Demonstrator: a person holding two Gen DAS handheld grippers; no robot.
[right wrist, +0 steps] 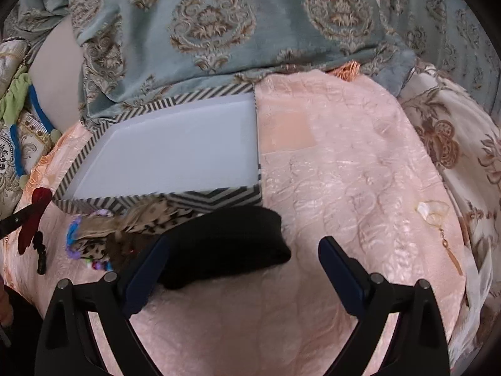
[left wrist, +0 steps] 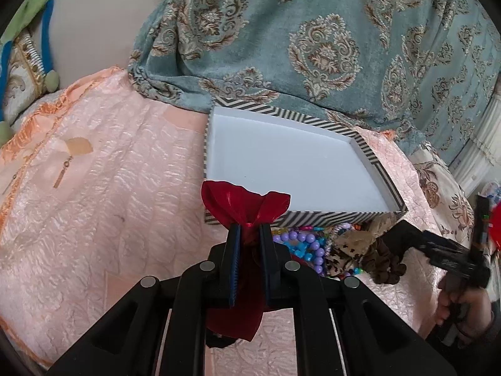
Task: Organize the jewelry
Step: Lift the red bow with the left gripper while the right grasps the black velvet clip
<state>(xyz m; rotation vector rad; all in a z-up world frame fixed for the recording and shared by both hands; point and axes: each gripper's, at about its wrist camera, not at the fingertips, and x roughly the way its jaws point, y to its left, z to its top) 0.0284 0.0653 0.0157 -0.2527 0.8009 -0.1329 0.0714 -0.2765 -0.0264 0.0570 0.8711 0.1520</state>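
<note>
My left gripper [left wrist: 250, 230] is shut on the knot of a red satin bow [left wrist: 244, 202], held a little above the pink bedspread in front of the striped box [left wrist: 313, 216]. The box has a white inside with nothing in it. Just right of the bow lies a pile of coloured beads [left wrist: 303, 246] and leopard and brown scrunchies [left wrist: 360, 250]. My right gripper [right wrist: 244, 247] stands open over a black fabric piece [right wrist: 225, 241], which touches the left finger [right wrist: 153, 257] only. In the right wrist view the box [right wrist: 203, 202] lies behind the black piece.
Gold drop earrings [left wrist: 62, 172] lie on the pink spread at the left, and another on a clear card [right wrist: 438, 216] at the right. A blue patterned blanket [left wrist: 313, 47] rises behind the box. A hand [left wrist: 460, 307] holds the right gripper at the far right.
</note>
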